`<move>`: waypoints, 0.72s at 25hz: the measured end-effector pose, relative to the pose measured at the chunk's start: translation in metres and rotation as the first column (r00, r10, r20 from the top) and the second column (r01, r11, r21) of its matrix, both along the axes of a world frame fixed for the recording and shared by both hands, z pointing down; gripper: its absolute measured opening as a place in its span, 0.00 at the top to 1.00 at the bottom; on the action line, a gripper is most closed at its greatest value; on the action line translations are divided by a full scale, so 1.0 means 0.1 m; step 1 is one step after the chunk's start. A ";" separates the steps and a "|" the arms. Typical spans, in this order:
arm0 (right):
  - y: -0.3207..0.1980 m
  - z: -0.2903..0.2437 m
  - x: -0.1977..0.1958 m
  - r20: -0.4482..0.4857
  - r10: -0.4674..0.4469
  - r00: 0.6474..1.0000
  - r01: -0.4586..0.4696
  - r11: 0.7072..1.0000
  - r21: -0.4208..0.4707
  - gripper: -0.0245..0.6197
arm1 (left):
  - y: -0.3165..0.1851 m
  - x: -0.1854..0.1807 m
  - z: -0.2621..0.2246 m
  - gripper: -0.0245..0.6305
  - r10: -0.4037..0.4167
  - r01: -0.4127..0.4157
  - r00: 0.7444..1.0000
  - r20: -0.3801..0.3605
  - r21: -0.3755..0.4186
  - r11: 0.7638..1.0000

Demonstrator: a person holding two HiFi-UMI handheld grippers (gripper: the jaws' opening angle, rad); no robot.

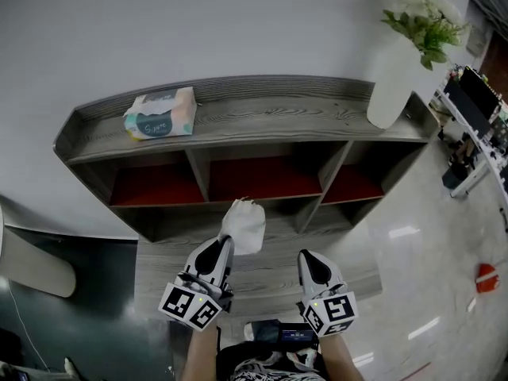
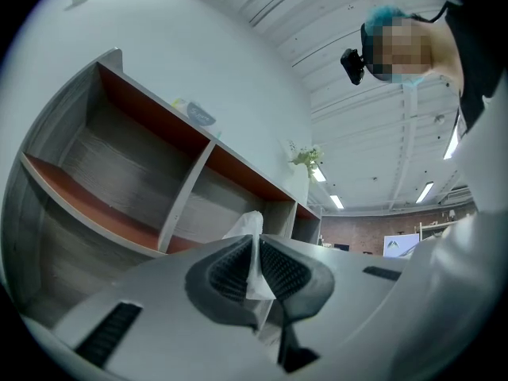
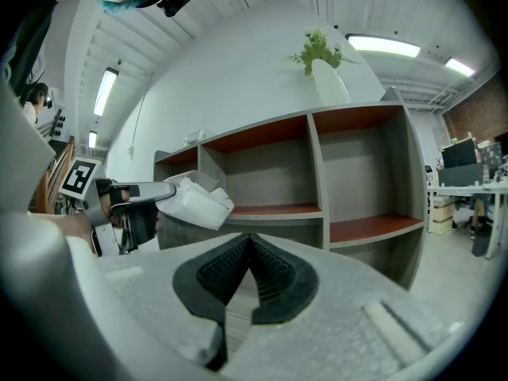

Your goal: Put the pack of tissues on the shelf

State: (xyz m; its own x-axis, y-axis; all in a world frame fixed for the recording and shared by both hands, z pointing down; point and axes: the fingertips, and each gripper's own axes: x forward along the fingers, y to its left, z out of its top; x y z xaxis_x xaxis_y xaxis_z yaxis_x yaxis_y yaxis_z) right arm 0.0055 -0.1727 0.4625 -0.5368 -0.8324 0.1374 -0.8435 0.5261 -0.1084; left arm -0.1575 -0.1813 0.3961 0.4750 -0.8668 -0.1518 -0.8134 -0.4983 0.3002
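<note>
The pack of tissues [image 1: 160, 113], pale with a teal label, lies on the top left of the grey wooden shelf [image 1: 270, 117]; it also shows small on the shelf's top edge [image 2: 194, 113]. My left gripper [image 1: 225, 243] is shut on a single white tissue [image 1: 244, 225], held in front of the shelf's middle compartment. The sheet [image 2: 248, 227] stands up between the closed pads of the left gripper [image 2: 255, 264]. The right gripper view shows that tissue [image 3: 197, 202] bunched at the left gripper's tip. My right gripper [image 1: 305, 256] [image 3: 250, 244] is shut and empty, level with the left one.
A white vase [image 1: 393, 78] with green sprigs stands on the shelf's top right. The lower compartments have red floors and hold nothing. To the right are a desk with equipment [image 1: 476, 109] and a red object [image 1: 486, 277] on the glossy floor. A white curved object [image 1: 32, 264] lies at the left.
</note>
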 end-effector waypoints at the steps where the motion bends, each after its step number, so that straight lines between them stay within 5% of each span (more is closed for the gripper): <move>1: -0.01 0.00 0.00 0.002 -0.002 1.000 0.002 1.000 0.003 0.95 | -0.01 0.01 0.00 0.93 0.002 -0.002 1.000 0.003 0.002 1.000; 18: -0.33 -0.13 0.12 0.038 0.028 0.999 -0.029 0.999 0.035 0.95 | -0.35 0.11 -0.14 0.93 0.034 -0.034 0.999 0.029 0.019 0.999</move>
